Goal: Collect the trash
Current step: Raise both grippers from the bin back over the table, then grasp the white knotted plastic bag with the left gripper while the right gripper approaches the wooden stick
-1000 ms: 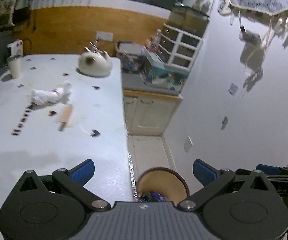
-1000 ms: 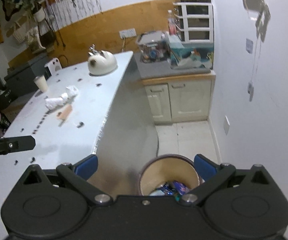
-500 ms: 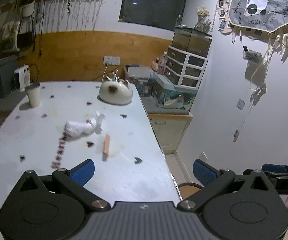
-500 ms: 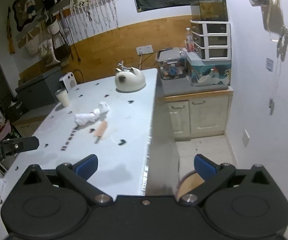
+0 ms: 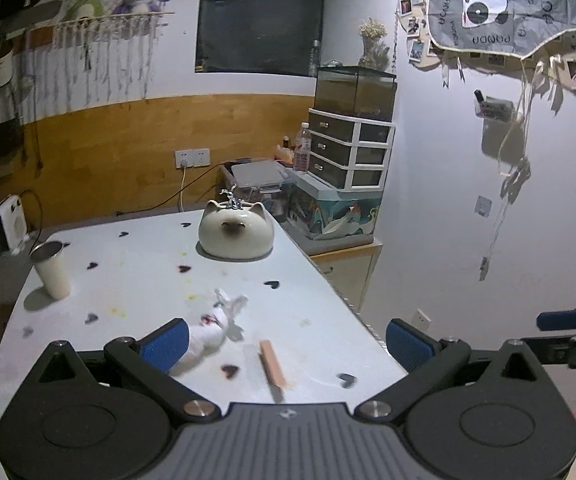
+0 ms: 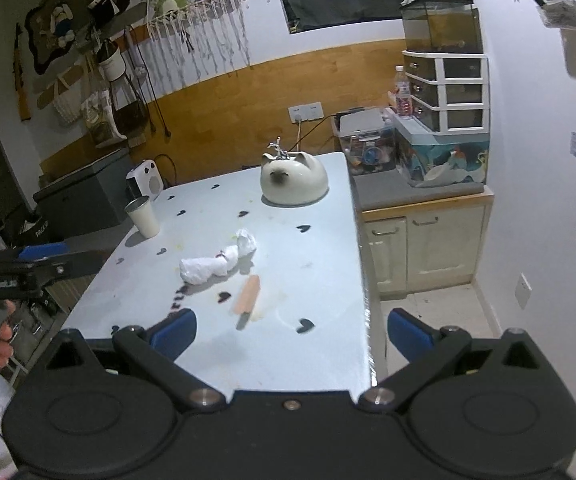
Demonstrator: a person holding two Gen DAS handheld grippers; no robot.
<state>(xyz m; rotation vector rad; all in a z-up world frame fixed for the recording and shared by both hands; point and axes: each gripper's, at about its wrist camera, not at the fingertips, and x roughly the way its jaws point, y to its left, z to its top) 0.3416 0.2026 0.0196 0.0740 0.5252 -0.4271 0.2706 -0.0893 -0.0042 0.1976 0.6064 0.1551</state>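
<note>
A crumpled white tissue [image 6: 216, 262] with a dark red stain lies mid-table; the left wrist view shows the same tissue [image 5: 218, 326] just beyond the left fingertip. Beside it lies a pink stick-shaped wrapper [image 6: 247, 296], also seen as the wrapper [image 5: 273, 369] in the left wrist view. My left gripper [image 5: 286, 340] is open and empty, hovering over the near table end. My right gripper [image 6: 292, 330] is open and empty, held above the table's near right corner. The left gripper [image 6: 28, 264] also shows at the left edge of the right wrist view.
The pale blue table [image 6: 320, 248] carries a cat-shaped ceramic pot [image 6: 293, 178], a white cup [image 6: 143, 216] and dark heart stickers. A cabinet [image 6: 424, 244] with boxes and drawers stands to the right. A person's hand [image 6: 2, 340] holds the left gripper.
Both grippers have risen and tilted up from the trash bin on the floor toward the table. The bin has dropped out of view. The tissue and wrapper have not moved.
</note>
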